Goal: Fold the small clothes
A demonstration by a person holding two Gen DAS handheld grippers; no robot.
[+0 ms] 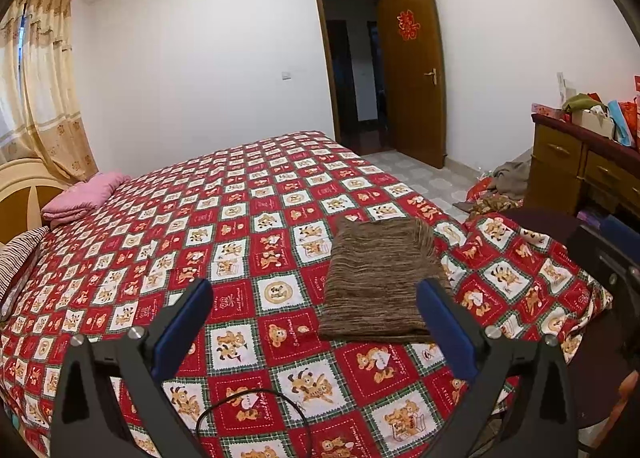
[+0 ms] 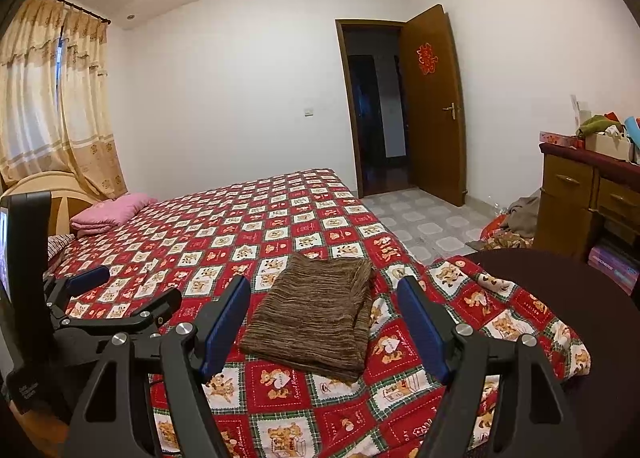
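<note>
Well off to the left of both sets of jaws, a pink pillow sits by the headboard, clear of the working area. The left gripper hangs over the near part of the bed, its jaws spread wide with nothing between them but the red patchwork bedspread; its pads touch no cloth. In the right wrist view the same tool shows at the far left edge, low over the bedspread.

Just ahead of the left jaws and toward their right side lies the brown knitted garment, already doubled into a neat rectangle and flat on the bed. It is laid near the bed's corner, likely so that both tools can reach it from the person's side.

The right gripper faces the same garment, which sits directly ahead, centred between its two blue pads but beyond their tips. These jaws also stand wide and hold nothing. By the look of it the fold is finished or nearly so.

Further right of the right jaws is an open door and a wooden dresser.
</note>
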